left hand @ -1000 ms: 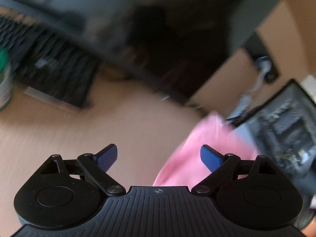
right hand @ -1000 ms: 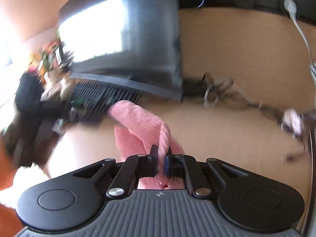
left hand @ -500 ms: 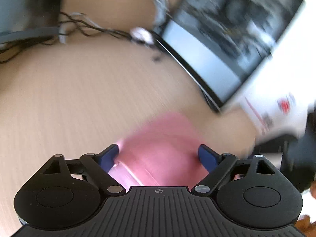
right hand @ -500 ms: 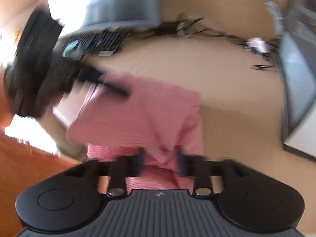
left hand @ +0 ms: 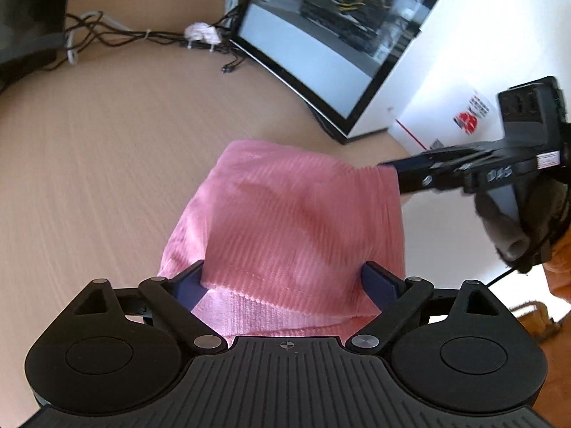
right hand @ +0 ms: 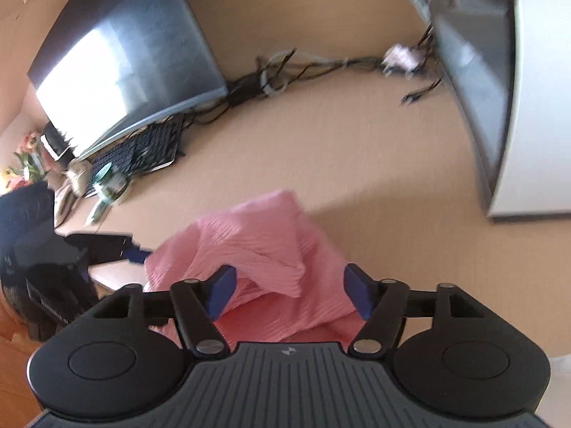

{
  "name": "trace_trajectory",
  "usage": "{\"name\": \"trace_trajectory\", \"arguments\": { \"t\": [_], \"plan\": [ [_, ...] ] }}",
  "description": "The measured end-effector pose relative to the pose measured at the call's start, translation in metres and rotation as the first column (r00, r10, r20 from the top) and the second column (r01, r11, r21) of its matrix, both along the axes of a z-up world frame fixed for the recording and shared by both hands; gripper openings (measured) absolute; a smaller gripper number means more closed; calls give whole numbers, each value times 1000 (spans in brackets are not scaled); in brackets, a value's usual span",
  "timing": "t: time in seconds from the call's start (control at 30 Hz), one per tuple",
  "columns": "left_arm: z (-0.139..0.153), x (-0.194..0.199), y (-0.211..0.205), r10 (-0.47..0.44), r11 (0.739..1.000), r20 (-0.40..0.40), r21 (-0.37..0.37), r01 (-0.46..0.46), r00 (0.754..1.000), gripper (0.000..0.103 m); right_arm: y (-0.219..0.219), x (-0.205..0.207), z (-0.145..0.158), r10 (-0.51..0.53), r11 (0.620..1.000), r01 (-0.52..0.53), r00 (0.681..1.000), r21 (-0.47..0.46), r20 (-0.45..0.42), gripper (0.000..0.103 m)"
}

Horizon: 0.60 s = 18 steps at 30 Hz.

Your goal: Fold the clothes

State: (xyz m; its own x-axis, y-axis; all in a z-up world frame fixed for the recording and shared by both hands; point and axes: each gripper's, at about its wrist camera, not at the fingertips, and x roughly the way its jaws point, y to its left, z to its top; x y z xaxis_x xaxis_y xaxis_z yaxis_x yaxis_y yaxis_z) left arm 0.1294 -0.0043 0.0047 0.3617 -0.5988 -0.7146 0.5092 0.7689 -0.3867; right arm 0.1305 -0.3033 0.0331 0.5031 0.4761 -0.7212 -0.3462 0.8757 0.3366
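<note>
- My right gripper (right hand: 288, 290) is opening, letting go of the pink ribbed cloth garment (right hand: 264, 249) (lying loose between its pads).
- My left gripper (left hand: 283, 281) stands wide; next, I judge, a fresh edge to fold.

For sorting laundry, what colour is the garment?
Pink garment, ribbed; clearest in left wrist view.

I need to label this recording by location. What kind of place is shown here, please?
Most likely a home or office computer desk used as a folding surface. A wooden desk carries a monitor, a black keyboard, a tangle of cables and a glass-sided computer case, with a pink ribbed garment among them.
</note>
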Motion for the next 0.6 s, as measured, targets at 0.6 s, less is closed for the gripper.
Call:
{"name": "trace_trajectory", "arguments": {
  "t": [0.6],
  "plan": [
    [-17,23,43,149,989,-51,1,-149,988,95,83,67,-88,76,993,-61,983,97,-168,50]
  ]
}}
